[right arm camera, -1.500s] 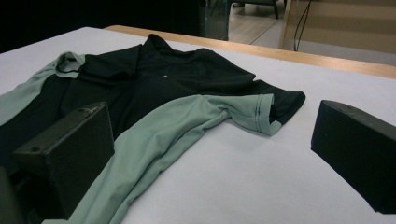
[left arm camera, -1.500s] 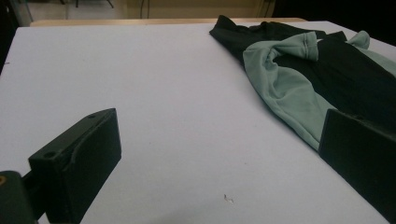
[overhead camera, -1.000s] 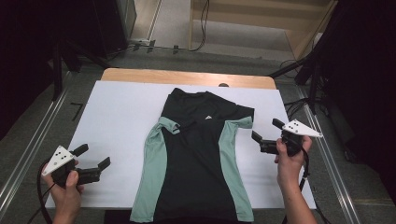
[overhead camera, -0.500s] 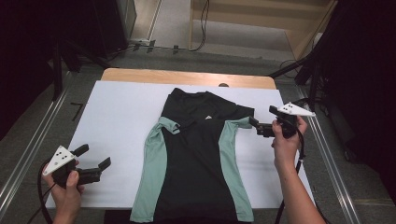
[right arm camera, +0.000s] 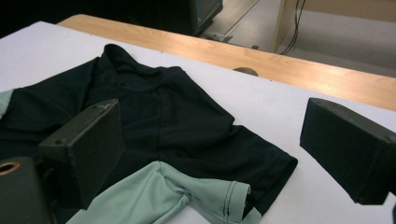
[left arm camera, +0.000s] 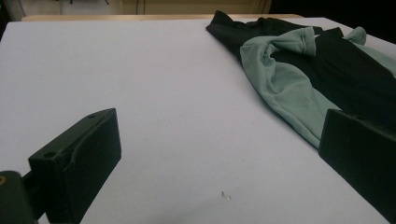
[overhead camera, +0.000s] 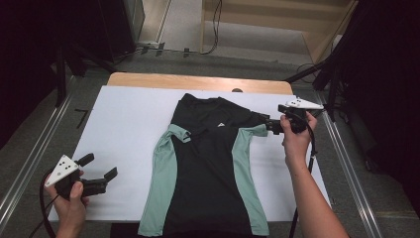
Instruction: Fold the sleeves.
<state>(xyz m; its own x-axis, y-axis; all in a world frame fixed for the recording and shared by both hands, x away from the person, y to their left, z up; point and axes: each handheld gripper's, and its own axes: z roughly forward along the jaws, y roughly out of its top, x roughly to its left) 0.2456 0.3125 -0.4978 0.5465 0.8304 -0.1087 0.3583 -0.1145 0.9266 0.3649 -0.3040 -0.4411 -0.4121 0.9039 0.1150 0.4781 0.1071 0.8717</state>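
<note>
Shirt (overhead camera: 208,168) lies flat at bench (overhead camera: 124,124) centre; right gripper (overhead camera: 271,125), fingers open, approaches its 2 o'clock sleeve (right arm camera: 261,172), left gripper (overhead camera: 101,167) open; shallow pinching could bunch fabric.

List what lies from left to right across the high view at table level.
Left gripper → bare white table cover → black and mint-green shirt → right gripper, open at the shirt's sleeve.
</note>
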